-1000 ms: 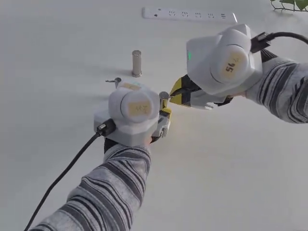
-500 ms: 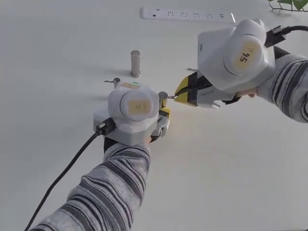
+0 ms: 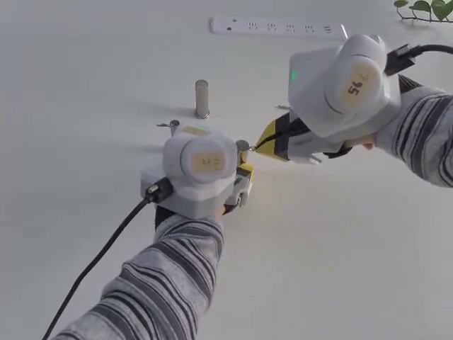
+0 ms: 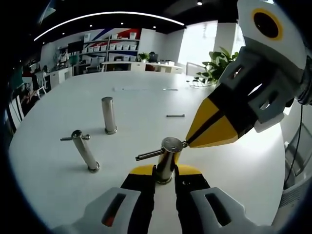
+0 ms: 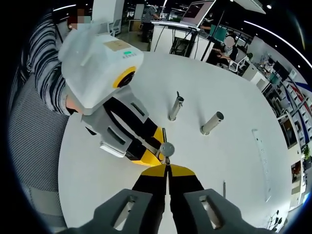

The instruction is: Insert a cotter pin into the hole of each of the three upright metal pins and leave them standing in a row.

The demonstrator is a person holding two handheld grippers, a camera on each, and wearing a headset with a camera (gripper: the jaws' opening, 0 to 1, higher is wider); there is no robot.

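Observation:
My left gripper (image 3: pixel 243 163) (image 4: pixel 165 171) is shut on the foot of an upright metal pin (image 3: pixel 243 146) (image 4: pixel 165 157) (image 5: pixel 167 148). A cotter pin (image 4: pixel 150 154) passes through the pin's hole and sticks out to the left. My right gripper (image 3: pixel 257 146) (image 5: pixel 167 168) (image 4: pixel 188 143) is shut on the cotter pin's other end, its tips right at the pin's head. A second metal pin (image 3: pixel 173 126) (image 4: pixel 85 150) (image 5: pixel 175 107) stands with a cotter pin through it. A third, bare pin (image 3: pixel 202 98) (image 4: pixel 108 114) (image 5: pixel 211 123) stands behind.
A loose cotter pin (image 3: pixel 283 108) (image 4: pixel 175 115) (image 5: pixel 224 187) lies on the white table beyond the right gripper. A white power strip (image 3: pixel 279 27) (image 5: pixel 261 156) lies along the far edge, with plant leaves (image 3: pixel 425 7) at the far right corner.
The right gripper has rolled and its body has shifted a little to the right, with its tips kept at the pin's head. The left gripper holds still on the pin.

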